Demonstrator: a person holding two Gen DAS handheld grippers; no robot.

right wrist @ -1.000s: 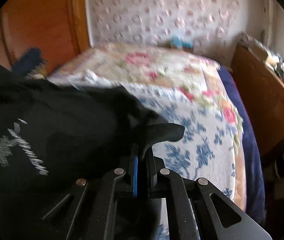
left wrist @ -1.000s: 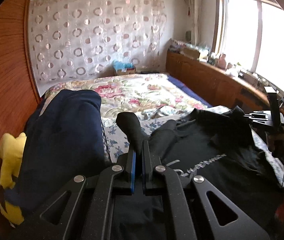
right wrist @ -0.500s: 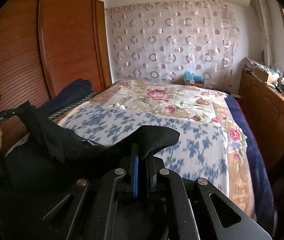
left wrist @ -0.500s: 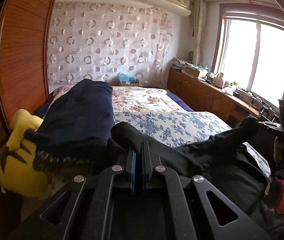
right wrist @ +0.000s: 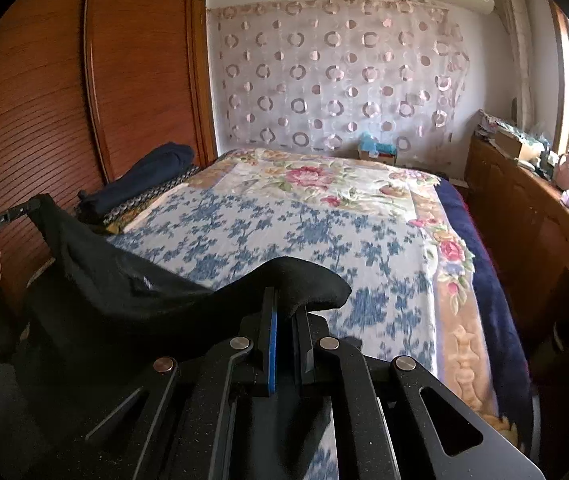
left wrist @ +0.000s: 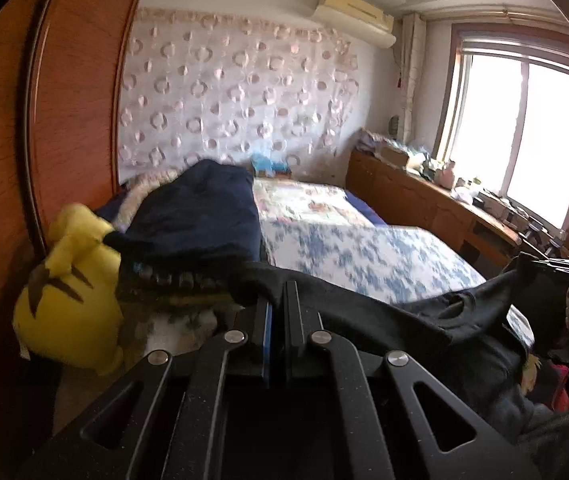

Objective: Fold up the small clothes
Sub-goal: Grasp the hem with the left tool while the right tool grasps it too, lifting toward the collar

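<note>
A black T-shirt (left wrist: 384,316) hangs stretched between my two grippers, lifted off the bed at its near end. My left gripper (left wrist: 277,300) is shut on one corner of it. My right gripper (right wrist: 284,304) is shut on the other corner, where the black cloth (right wrist: 156,292) bulges over the fingertips. Each view shows the other gripper at the far end of the taut edge: the right one in the left wrist view (left wrist: 556,266), the left one in the right wrist view (right wrist: 16,210). The rest of the shirt droops below, out of sight.
The bed carries a blue-flowered sheet (right wrist: 284,232) and a rose quilt (right wrist: 324,176). A folded navy blanket (left wrist: 200,216) and a yellow plush toy (left wrist: 76,288) lie by the wooden wardrobe (right wrist: 44,100). A wooden cabinet (right wrist: 524,208) runs under the window.
Both grippers have lifted the black shirt off the bed and pulled back toward the foot of the bed. The shirt lay spread on the sheet before; now it hangs stretched between them.
</note>
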